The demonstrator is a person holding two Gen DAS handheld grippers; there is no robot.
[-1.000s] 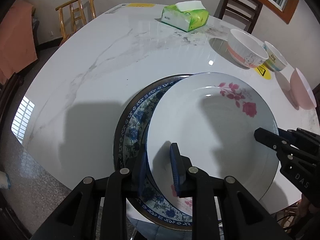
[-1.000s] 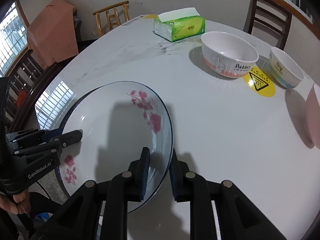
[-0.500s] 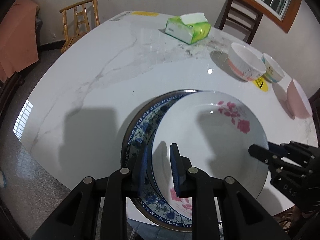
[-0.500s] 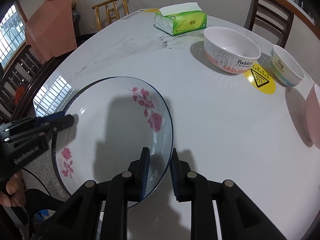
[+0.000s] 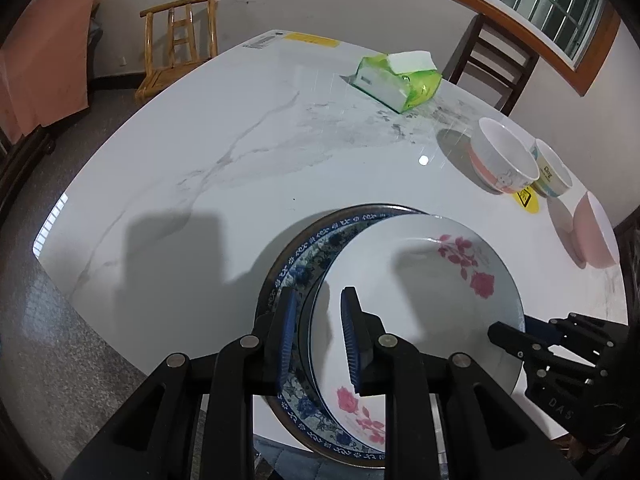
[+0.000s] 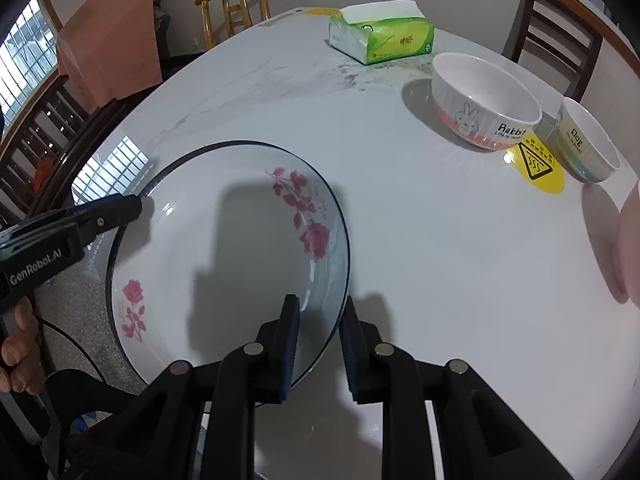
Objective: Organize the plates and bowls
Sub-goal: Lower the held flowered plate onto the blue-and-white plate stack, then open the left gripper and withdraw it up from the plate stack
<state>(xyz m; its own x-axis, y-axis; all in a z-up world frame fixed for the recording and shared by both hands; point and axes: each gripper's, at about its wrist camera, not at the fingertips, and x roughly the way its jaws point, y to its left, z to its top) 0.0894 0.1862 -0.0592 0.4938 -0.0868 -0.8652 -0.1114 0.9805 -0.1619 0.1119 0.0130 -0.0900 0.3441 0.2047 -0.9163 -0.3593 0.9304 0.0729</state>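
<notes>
A white plate with pink roses (image 5: pixel 416 296) is held above a blue-patterned plate (image 5: pixel 308 264) that lies at the table's near edge. My left gripper (image 5: pixel 318 340) is shut on the rose plate's left rim. My right gripper (image 6: pixel 318 344) is shut on its right rim (image 6: pixel 336 312). The rose plate (image 6: pixel 224 264) fills the left of the right wrist view, where the left gripper (image 6: pixel 120 210) shows at its far rim. The right gripper (image 5: pixel 520 340) shows at the right of the left wrist view.
On the white marble table (image 5: pixel 224 152) stand a rabbit bowl (image 6: pixel 484 104), a smaller bowl (image 6: pixel 588 148), a pink bowl (image 5: pixel 592 236) and a green tissue pack (image 6: pixel 380 36). A yellow warning sticker (image 6: pixel 540 164) lies by the bowls. Chairs (image 5: pixel 180 40) ring the table.
Both grippers have risen and pulled back with the rose plate, which now sits higher over the blue plate. More of the table shows.
</notes>
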